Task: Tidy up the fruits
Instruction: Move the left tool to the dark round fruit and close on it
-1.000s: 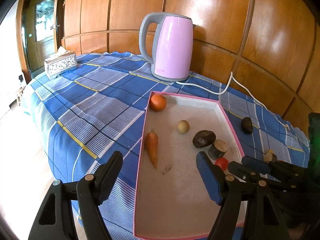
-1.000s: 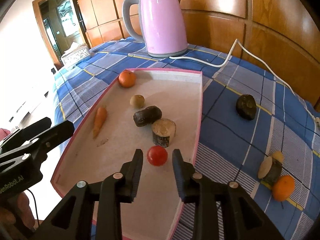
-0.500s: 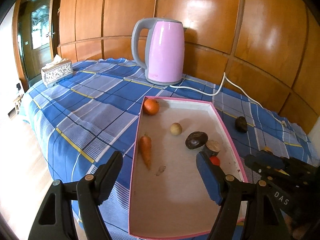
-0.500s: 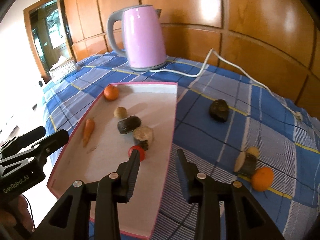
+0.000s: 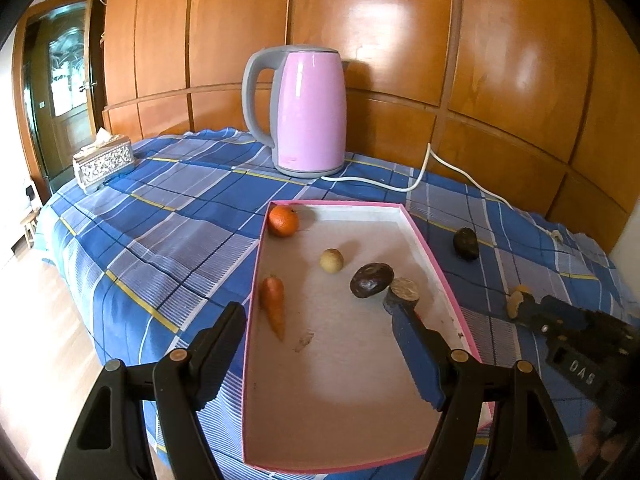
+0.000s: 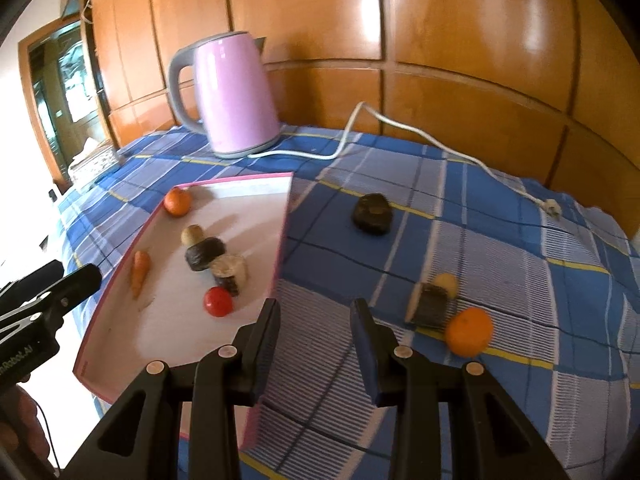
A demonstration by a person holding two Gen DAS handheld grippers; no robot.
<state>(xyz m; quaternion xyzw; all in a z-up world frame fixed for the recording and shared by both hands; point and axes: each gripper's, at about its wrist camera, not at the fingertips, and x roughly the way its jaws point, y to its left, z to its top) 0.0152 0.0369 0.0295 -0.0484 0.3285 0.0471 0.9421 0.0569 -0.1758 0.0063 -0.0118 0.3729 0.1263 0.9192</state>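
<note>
- Pink-rimmed tray (image 6: 280, 248), left of centre in our right view, already gathers an orange, carrot and red tomato (image 6: 218, 301), we judge as sorted.
- Lower right, loose on the blue plaid cloth (image 6: 360, 272), an orange (image 6: 469, 331) touches a cut piece; probably next.
- Our right gripper (image 6: 314, 340) and left gripper (image 5: 320, 344) gape, empty.
- Readable: "DAS", upside down, lower right of the left view.

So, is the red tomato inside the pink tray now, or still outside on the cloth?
Inside. The red tomato lies on the white floor of the pink tray, near its right wall, and the right gripper is open and empty.
</note>
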